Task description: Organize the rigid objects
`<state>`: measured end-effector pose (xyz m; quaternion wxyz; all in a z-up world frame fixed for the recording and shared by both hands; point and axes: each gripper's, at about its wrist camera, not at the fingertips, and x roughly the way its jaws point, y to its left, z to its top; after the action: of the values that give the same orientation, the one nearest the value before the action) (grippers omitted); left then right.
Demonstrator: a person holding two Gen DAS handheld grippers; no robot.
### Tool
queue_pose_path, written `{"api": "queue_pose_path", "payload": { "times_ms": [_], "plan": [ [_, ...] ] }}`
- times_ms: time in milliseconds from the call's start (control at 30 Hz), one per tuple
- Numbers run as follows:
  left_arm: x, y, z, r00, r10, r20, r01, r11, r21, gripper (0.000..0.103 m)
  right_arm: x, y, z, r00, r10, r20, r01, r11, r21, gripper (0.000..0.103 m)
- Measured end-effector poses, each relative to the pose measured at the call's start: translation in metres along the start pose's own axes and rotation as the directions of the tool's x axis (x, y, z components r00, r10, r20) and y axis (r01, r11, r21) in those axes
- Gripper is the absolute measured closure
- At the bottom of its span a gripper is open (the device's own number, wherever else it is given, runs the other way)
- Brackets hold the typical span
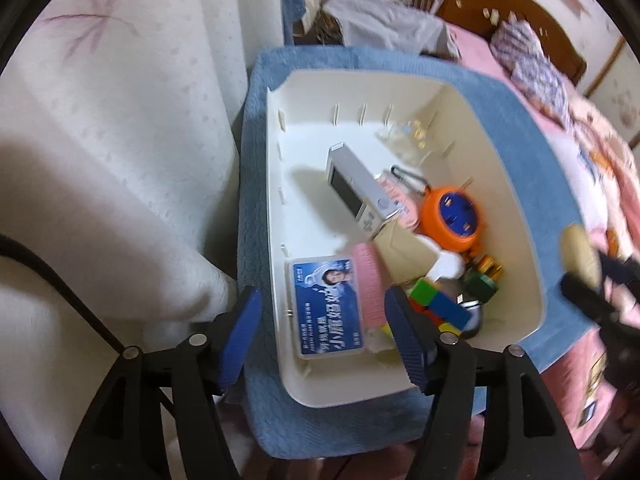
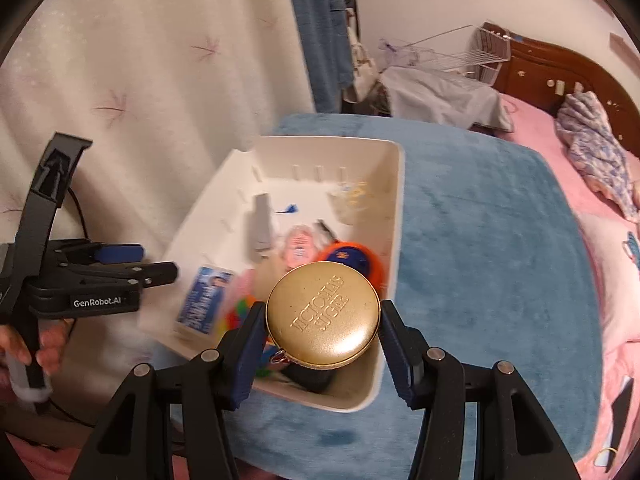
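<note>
The right gripper (image 2: pixel 323 354) grips a round gold tin (image 2: pixel 323 314) across its width, one blue pad pressing each side of its rim, the embossed lid tilted up toward the camera. The tin hangs directly above the near right corner of the white bin (image 2: pixel 394 216), which sits on a blue mat (image 2: pixel 480 260) spread over the bed; so the drop lies straight down from the fingers, not forward or sideways. Being round, the tin has no long axis to line up, only its flat face to level. That corner is already crowded: an orange round reel (image 1: pixel 452 218) sits there beside a coloured cube (image 1: pixel 438 302), with a silver device (image 1: pixel 360 192) and a blue card case (image 1: pixel 326 306) further toward the left wall. The bare floor of the bin lies toward its far left, so I judge a small carry that way would give the tin a flatter seat. The left gripper (image 1: pixel 322 338) hovers released over the bin's near left edge, holding nothing, its pads straddling the card case from above; the right one is plainly the nearer to the job.
</note>
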<state>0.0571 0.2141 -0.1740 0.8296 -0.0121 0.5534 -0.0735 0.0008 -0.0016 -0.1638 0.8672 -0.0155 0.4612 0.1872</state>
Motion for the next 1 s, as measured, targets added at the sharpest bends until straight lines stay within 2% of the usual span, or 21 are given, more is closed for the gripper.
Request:
{"api": "queue_pose_path", "payload": {
  "times_ms": [67,100,133,200,300,400,567,667,700,867,933,1000],
  "plan": [
    [-0.011,0.004,-0.002,0.999,-0.022,0.026,0.023,0.998,-0.053,0.029,0.002,0.006,0.003,1.000,0.025,-0.004,-0.025,1.000,-0.003,0.047],
    [-0.018,0.006,-0.004,0.999,-0.035,0.039,0.038,0.996,-0.078,0.027,0.002,0.009,0.004,0.999,0.034,-0.007,-0.034,0.999,-0.001,0.041],
    [-0.020,0.006,-0.004,0.998,-0.043,0.054,0.048,0.994,-0.099,0.025,0.003,0.010,0.005,0.999,0.041,-0.008,-0.041,0.999,0.003,0.031],
    [-0.028,0.006,-0.007,0.995,-0.054,0.083,0.066,0.988,-0.139,0.021,0.003,0.009,0.009,0.998,0.055,-0.005,-0.055,0.998,0.026,0.024],
    [-0.036,0.001,-0.009,0.992,-0.042,0.118,0.064,0.980,-0.188,0.018,0.000,0.001,0.013,0.998,0.071,0.003,-0.071,0.995,0.064,0.024],
    [-0.051,-0.010,-0.012,0.989,-0.020,0.144,0.048,0.980,-0.194,0.015,-0.005,-0.010,0.016,0.996,0.089,-0.006,-0.088,0.992,0.094,0.022],
    [-0.064,-0.039,-0.014,0.988,0.014,0.154,0.025,0.968,-0.248,0.013,-0.019,-0.035,0.013,0.992,0.115,-0.044,-0.110,0.989,0.104,0.021],
    [-0.072,-0.065,-0.017,0.984,0.032,0.173,0.018,0.960,-0.280,0.007,-0.031,-0.056,0.005,0.987,0.145,-0.066,-0.135,0.982,0.134,0.020],
    [-0.075,-0.074,-0.019,0.983,0.041,0.179,0.012,0.957,-0.289,0.003,-0.036,-0.064,0.003,0.986,0.149,-0.073,-0.138,0.980,0.142,0.020],
    [-0.092,-0.123,-0.027,0.972,0.088,0.216,-0.014,0.946,-0.324,0.001,-0.065,-0.106,-0.016,0.989,0.119,-0.082,-0.102,0.978,0.184,0.017],
    [-0.097,-0.141,-0.029,0.971,0.094,0.221,-0.016,0.943,-0.331,0.001,-0.074,-0.120,-0.021,0.989,0.117,-0.085,-0.098,0.974,0.205,0.012],
    [-0.101,-0.153,-0.030,0.970,0.091,0.224,-0.010,0.941,-0.338,0.001,-0.088,-0.136,-0.027,0.990,0.114,-0.088,-0.091,0.969,0.228,0.012]
  ]
}}
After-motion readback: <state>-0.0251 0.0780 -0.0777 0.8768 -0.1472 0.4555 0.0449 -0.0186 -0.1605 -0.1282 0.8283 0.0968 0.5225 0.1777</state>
